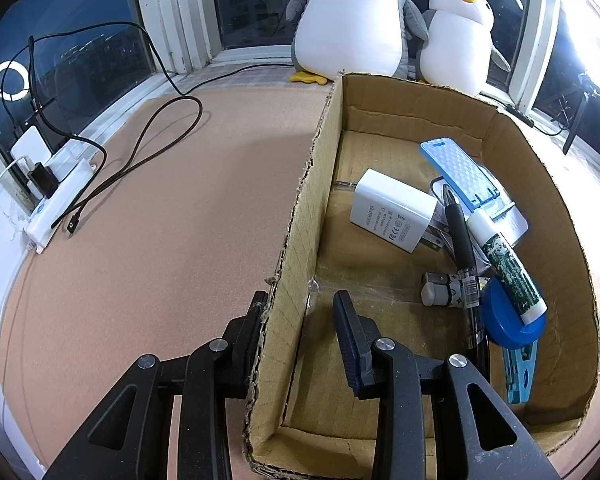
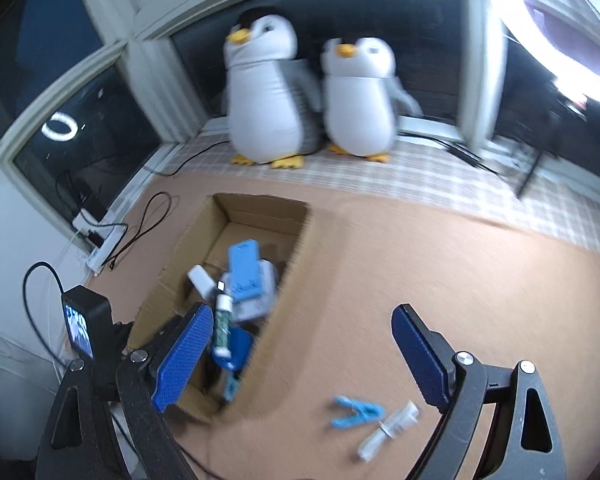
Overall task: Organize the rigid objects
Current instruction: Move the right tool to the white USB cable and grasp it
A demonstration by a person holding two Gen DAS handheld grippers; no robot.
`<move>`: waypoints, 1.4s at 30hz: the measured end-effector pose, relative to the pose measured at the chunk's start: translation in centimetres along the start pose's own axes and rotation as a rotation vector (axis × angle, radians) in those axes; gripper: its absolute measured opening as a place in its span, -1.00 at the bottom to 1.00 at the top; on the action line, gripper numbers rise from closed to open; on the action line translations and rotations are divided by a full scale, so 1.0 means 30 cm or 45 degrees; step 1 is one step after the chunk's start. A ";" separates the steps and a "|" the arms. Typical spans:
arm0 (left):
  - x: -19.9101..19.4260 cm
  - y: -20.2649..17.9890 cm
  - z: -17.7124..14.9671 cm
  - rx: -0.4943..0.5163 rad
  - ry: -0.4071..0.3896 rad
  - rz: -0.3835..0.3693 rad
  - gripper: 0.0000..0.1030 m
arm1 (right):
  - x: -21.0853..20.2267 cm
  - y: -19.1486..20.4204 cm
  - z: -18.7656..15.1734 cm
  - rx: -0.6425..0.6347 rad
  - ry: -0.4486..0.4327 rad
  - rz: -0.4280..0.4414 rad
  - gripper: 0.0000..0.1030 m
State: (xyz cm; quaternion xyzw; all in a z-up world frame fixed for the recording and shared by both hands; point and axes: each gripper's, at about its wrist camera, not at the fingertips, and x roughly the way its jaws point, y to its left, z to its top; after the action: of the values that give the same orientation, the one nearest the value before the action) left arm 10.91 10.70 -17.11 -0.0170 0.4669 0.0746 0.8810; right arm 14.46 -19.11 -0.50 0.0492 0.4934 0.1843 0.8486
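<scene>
Left gripper (image 1: 300,300) clamps box (image 1: 300,216) wall. Inside box: adapter (image 1: 392,212), pen (image 1: 462,240), tube (image 1: 508,264), blue stand (image 1: 460,168), blue lid (image 1: 508,328) (all jumbled together). Right gripper (image 2: 304,344) wide, empty; clip (image 2: 356,412) on mat (image 2: 420,264) beside box.

1. Right tongs (image 2: 302,354) wide apart, nothing between the pads.
2. Cardboard box (image 2: 296,264) on the tan counter (image 2: 440,264), holding a blue stand (image 2: 242,270), white tube (image 2: 223,326), white adapter (image 2: 201,278).
3. Blue clip (image 2: 356,411) and clear tube (image 2: 388,426) lie touching on the counter, right of the box.
</scene>
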 end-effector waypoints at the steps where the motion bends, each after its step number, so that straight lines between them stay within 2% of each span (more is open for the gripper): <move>1: 0.000 -0.002 -0.001 0.003 -0.001 0.001 -0.31 | -0.026 -0.029 -0.015 0.026 -0.003 -0.008 0.72; 8: -0.005 -0.011 -0.002 0.020 -0.004 0.008 -0.31 | -0.127 -0.171 -0.124 0.132 0.019 -0.101 0.72; 15: -0.010 -0.013 -0.001 0.032 -0.004 0.010 -0.31 | -0.097 -0.272 -0.232 0.275 0.072 -0.082 0.71; 17: -0.010 -0.014 -0.001 0.033 -0.004 0.010 -0.31 | -0.068 -0.286 -0.255 0.304 0.095 -0.067 0.57; 19: -0.009 -0.013 0.000 0.033 -0.004 0.010 -0.31 | -0.027 -0.293 -0.275 0.319 0.134 -0.067 0.27; 21: -0.009 -0.013 -0.001 0.031 -0.003 0.008 -0.31 | 0.005 -0.302 -0.288 0.333 0.161 -0.064 0.18; 24: -0.010 -0.012 0.000 0.028 -0.003 0.004 -0.31 | 0.053 -0.312 -0.299 0.359 0.204 -0.041 0.17; 28: -0.009 -0.007 0.000 0.023 -0.003 0.001 -0.31 | 0.118 -0.324 -0.299 0.398 0.280 -0.017 -0.11; 34: -0.007 0.001 -0.002 0.014 -0.004 -0.009 -0.31 | 0.195 -0.343 -0.312 0.446 0.387 -0.018 -0.27; 42: -0.008 0.003 -0.002 0.013 -0.005 -0.013 -0.31 | 0.265 -0.346 -0.337 0.484 0.490 -0.010 -0.35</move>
State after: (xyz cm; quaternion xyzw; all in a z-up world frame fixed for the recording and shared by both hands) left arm 10.73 10.76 -16.93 -0.0148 0.4656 0.0680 0.8823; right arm 12.09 -26.87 -14.90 0.1700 0.6716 0.0911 0.7154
